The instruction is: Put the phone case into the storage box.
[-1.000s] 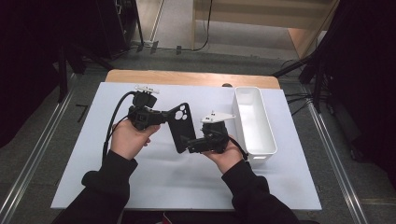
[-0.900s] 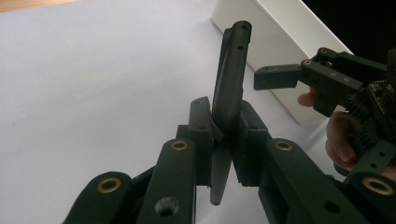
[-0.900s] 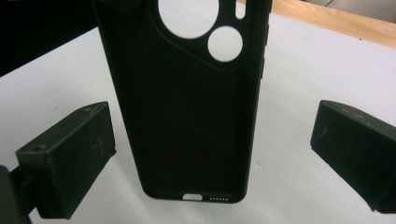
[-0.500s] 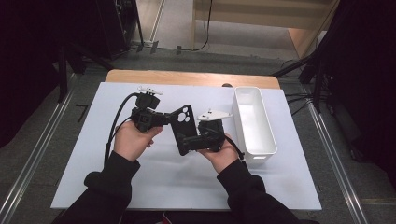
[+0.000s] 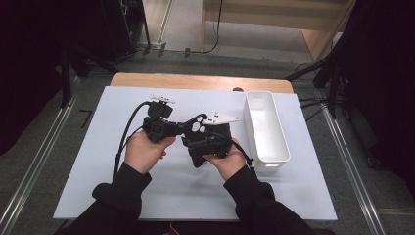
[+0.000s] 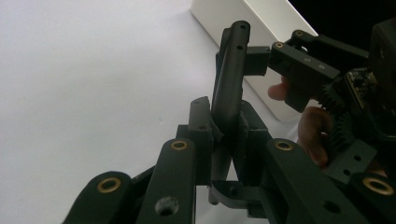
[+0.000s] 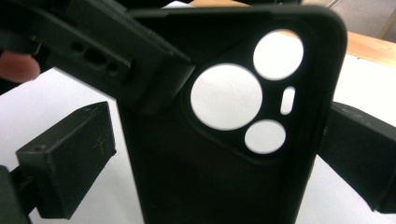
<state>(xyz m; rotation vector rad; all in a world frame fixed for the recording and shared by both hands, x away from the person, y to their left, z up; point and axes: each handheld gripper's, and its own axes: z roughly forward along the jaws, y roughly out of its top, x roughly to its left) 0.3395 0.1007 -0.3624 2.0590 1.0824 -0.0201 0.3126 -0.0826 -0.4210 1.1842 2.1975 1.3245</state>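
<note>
A black phone case [image 5: 195, 126] with round camera cut-outs is held above the white table between both grippers. My left gripper [image 5: 182, 126] comes in from the left and is shut on the case's upper corner. In the left gripper view the case [image 6: 229, 93] stands edge-on, clamped between the jaws of my left gripper [image 6: 224, 140]. My right gripper [image 5: 203, 136] holds it from below. In the right gripper view the case [image 7: 210, 186] sits between my right gripper's [image 7: 219, 154] two jaws, one against each long edge.
A long white bin [image 5: 271, 165] stands on the table just right of the hands, its wall [image 6: 243, 14] close behind the case. The white tabletop [image 5: 98, 171] ends in a wooden strip [image 5: 195, 82] at the back. Dark stands flank the table.
Both hands have drifted slightly right. The case has turned from a steep tilt to lie flatter, and the left gripper's jaws have closed on its corner.
</note>
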